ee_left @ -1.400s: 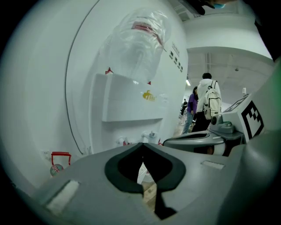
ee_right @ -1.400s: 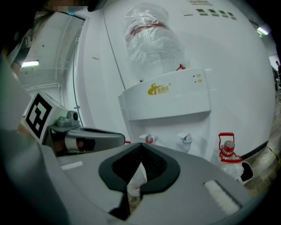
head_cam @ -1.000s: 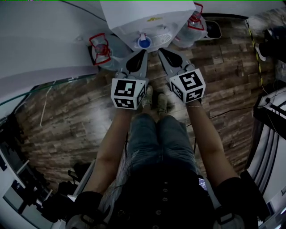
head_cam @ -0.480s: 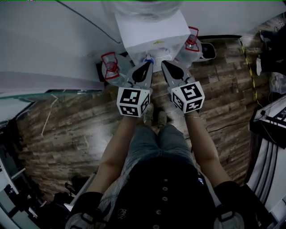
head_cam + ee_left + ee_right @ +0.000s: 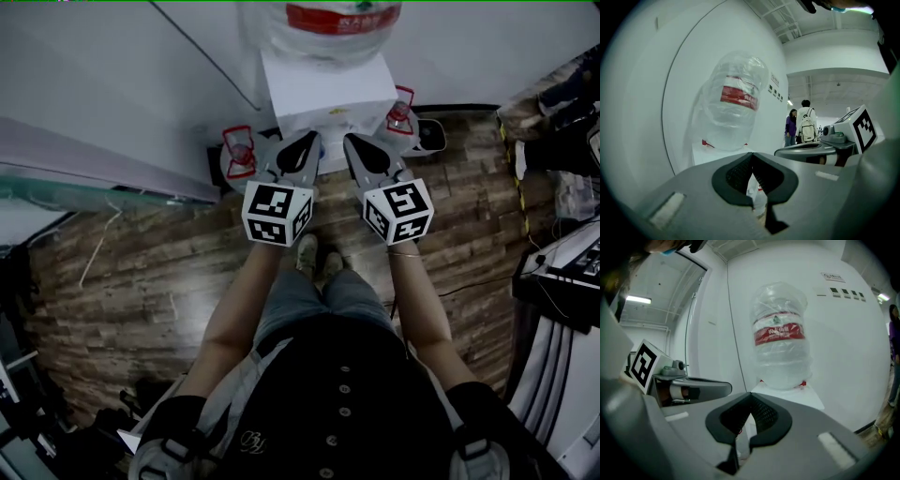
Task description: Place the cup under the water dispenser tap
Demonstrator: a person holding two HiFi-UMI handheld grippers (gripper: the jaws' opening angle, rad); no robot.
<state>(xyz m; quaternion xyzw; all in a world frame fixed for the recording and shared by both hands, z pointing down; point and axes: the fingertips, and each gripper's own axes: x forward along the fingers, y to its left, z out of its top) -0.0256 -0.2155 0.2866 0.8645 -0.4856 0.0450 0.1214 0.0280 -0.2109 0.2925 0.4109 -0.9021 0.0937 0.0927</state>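
The white water dispenser (image 5: 323, 94) stands against the wall with a clear bottle (image 5: 330, 19) with a red label on top. That bottle (image 5: 733, 101) fills the middle of the left gripper view, and the bottle (image 5: 780, 343) also shows in the right gripper view. My left gripper (image 5: 311, 141) and right gripper (image 5: 350, 142) are held side by side in front of the dispenser's face. Both are shut with nothing between the pads (image 5: 740, 176) (image 5: 761, 416). No cup shows in any view. The tap is hidden behind the grippers.
Spare water bottles with red handles stand on the wooden floor at the dispenser's left (image 5: 239, 150) and right (image 5: 401, 108). A glass panel edge (image 5: 94, 192) runs at the left; equipment and cables (image 5: 562, 272) crowd the right. Two people (image 5: 801, 122) stand far off.
Both grippers have risen together in front of the dispenser. The blue tap seen between them a second ago is now covered, and the bottle on top has come into view.
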